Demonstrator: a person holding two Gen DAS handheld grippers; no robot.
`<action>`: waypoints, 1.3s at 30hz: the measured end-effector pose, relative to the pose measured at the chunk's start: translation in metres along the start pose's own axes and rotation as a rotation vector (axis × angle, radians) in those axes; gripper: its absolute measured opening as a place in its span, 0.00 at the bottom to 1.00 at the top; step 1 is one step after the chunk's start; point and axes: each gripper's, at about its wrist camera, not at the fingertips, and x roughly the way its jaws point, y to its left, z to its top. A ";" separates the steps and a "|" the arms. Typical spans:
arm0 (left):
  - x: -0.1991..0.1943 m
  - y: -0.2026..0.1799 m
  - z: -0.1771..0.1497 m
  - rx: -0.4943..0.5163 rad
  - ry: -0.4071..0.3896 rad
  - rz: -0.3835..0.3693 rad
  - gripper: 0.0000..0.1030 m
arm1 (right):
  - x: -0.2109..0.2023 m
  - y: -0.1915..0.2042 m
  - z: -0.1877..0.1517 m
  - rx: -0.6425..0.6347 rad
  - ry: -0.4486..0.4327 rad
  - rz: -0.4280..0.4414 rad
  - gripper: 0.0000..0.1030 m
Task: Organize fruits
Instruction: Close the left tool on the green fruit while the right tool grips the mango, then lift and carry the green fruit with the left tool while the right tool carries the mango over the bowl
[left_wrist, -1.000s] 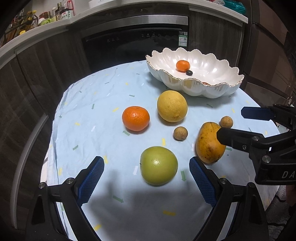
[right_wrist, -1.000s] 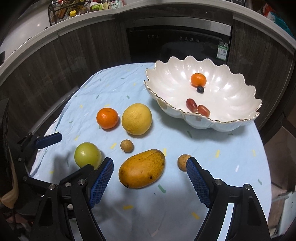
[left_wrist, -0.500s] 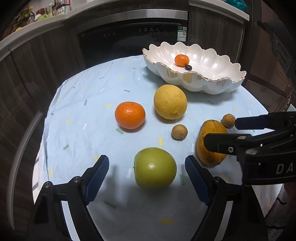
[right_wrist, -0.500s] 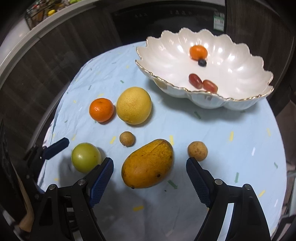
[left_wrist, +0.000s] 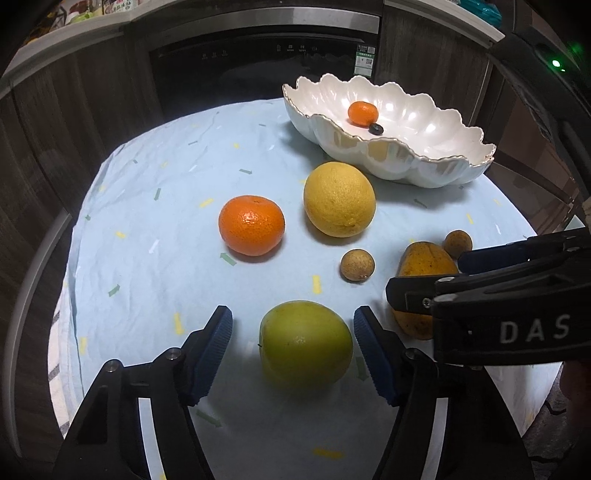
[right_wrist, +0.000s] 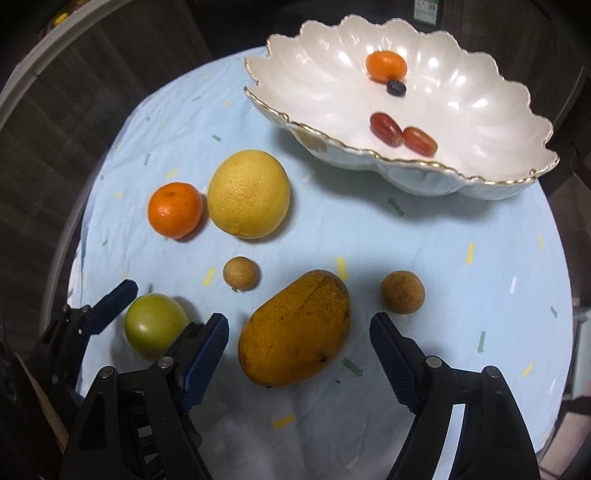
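Observation:
My left gripper (left_wrist: 293, 341) is open, its blue pads on either side of a green apple (left_wrist: 304, 345) without touching it. My right gripper (right_wrist: 299, 349) is open around a yellow mango (right_wrist: 295, 328); it shows from the side in the left wrist view (left_wrist: 480, 280). An orange (left_wrist: 252, 225), a large yellow citrus (left_wrist: 339, 198) and two small brown longans (left_wrist: 357, 265) (right_wrist: 402, 292) lie on the cloth. The white scalloped bowl (right_wrist: 480, 122) holds a small mandarin (right_wrist: 386, 66), a dark berry (right_wrist: 396, 88) and two red grapes (right_wrist: 386, 129).
The round table wears a light blue cloth (left_wrist: 155, 229) with small coloured marks. Dark wooden cabinets and a black oven front (left_wrist: 258, 62) stand behind it. The table edge drops off at the left and right.
Both grippers have come down and forward: the left one now has the green apple between its pads, the right one has the mango between its pads. The fruits have not moved.

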 end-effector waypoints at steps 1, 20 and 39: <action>0.001 0.000 0.000 -0.002 0.006 0.000 0.62 | 0.002 0.000 0.000 0.007 0.013 -0.002 0.71; 0.008 0.002 0.004 -0.047 0.049 -0.052 0.46 | 0.010 0.007 0.003 0.004 0.052 -0.010 0.58; -0.017 -0.004 0.011 -0.031 0.004 -0.022 0.46 | -0.024 -0.006 -0.012 0.006 -0.023 0.037 0.57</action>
